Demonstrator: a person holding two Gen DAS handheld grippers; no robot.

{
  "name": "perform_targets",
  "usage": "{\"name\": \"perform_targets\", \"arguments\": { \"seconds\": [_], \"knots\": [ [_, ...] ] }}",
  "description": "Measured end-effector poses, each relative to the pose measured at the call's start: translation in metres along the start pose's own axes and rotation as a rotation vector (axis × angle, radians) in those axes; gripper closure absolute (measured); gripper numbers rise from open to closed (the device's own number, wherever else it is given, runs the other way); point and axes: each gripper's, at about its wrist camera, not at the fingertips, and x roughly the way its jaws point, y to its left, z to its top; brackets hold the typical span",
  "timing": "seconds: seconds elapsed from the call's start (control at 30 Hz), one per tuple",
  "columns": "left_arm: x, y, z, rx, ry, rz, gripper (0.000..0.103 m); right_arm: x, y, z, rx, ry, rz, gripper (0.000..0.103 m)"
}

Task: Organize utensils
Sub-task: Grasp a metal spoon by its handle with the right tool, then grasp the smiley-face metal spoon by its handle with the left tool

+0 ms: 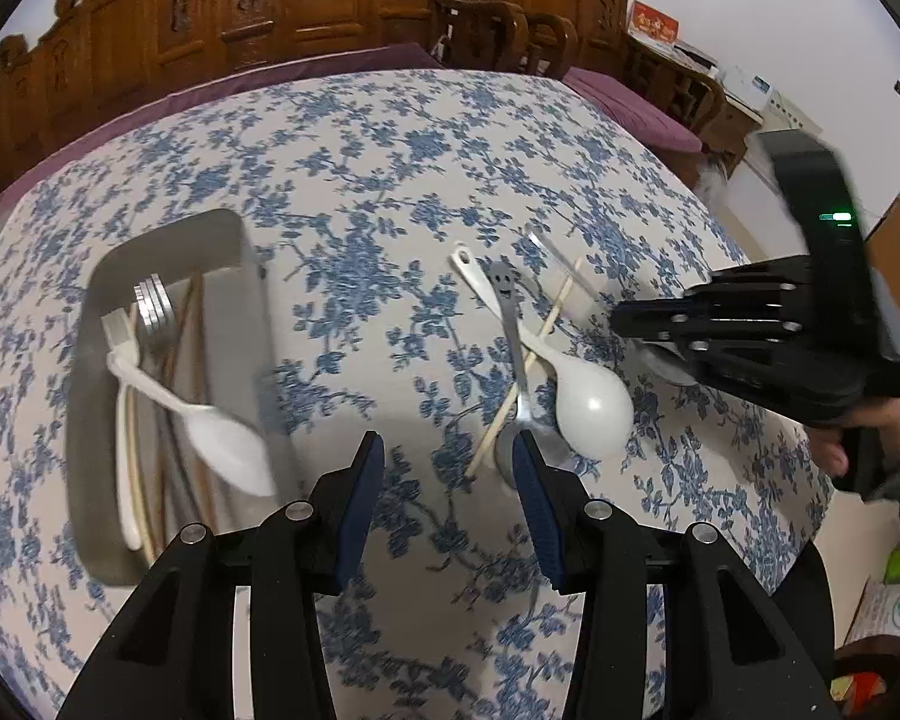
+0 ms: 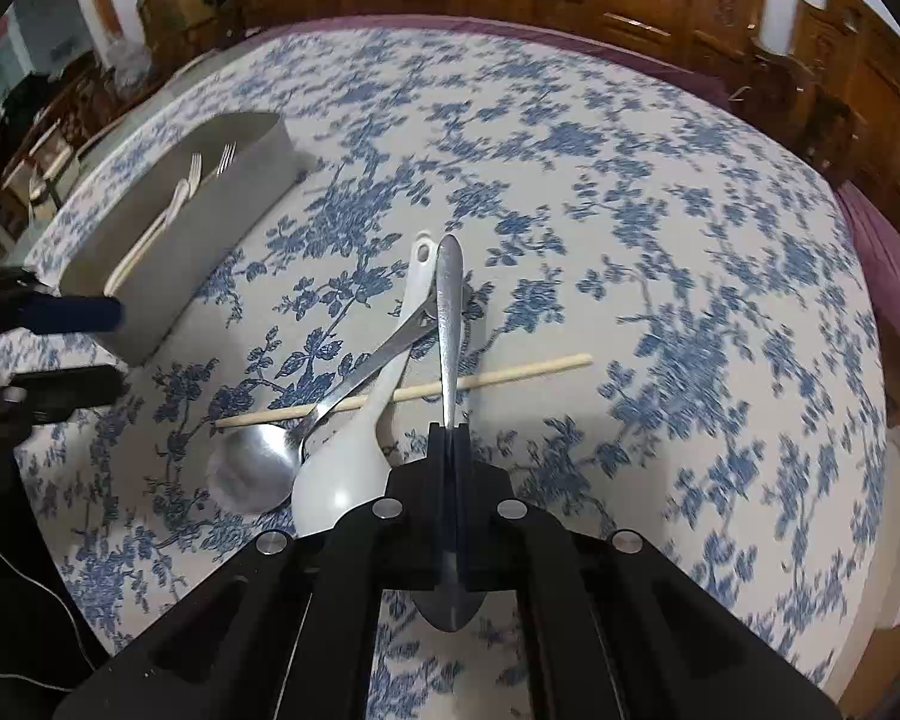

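**Utensils: one spoon held, a small pile left to sort**

Utensils lie in two spots on the desk with the blue flower cloth point(image 2: 630, 180). Some already rest in the long grey tray point(image 2: 240, 204) at the far left: forks, a white plastic spoon point(image 1: 210, 426) and thin sticks. They lie lengthwise, likely so they all fit side by side.

The right tongs point(image 2: 448, 438) are clenched on a shiny metal spoon point(image 2: 448, 312). Its handle points away and its bowl sits back under the tongs. I think it is gripped at the neck so it will not tip on the way to the tray.

Just left of the right tongs is a crossed pile: a big white plastic ladle spoon point(image 2: 354, 456), a shiny metal soup spoon point(image 2: 258, 474) and one pale wooden chopstick point(image 2: 510, 375). They touch each other, so pulling one may drag the rest.

The left tongs point(image 1: 448, 468) are released and hold nothing. They hover near the pile, with the tray to their left. The ladle spoon lies just right of them.
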Motion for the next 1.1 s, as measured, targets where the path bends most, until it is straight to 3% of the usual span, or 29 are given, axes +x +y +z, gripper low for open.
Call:
{"name": "perform_targets", "arguments": {
  "seconds": [0.23,0.47,0.57,0.97,1.1],
  "knots": [
    [0.031,-0.017,0.014,0.024,0.022,-0.027,0.061,-0.025,-0.009,-0.029,0.077,-0.047,-0.010,0.100],
    [0.064,-0.024,0.031,0.004,0.053,-0.053,0.070,-0.035,-0.015,-0.058,0.136,-0.057,0.001,0.099],
    [0.074,-0.025,0.037,0.001,0.062,-0.043,0.078,-0.035,-0.017,-0.065,0.154,-0.058,0.008,0.099],
    [0.099,-0.020,0.050,-0.020,0.084,-0.022,0.082,-0.037,-0.017,-0.074,0.175,-0.069,0.025,0.099],
    [0.100,-0.026,0.049,0.025,0.098,0.018,0.083,-0.038,-0.014,-0.074,0.170,-0.070,0.025,0.099]
  ]
}}
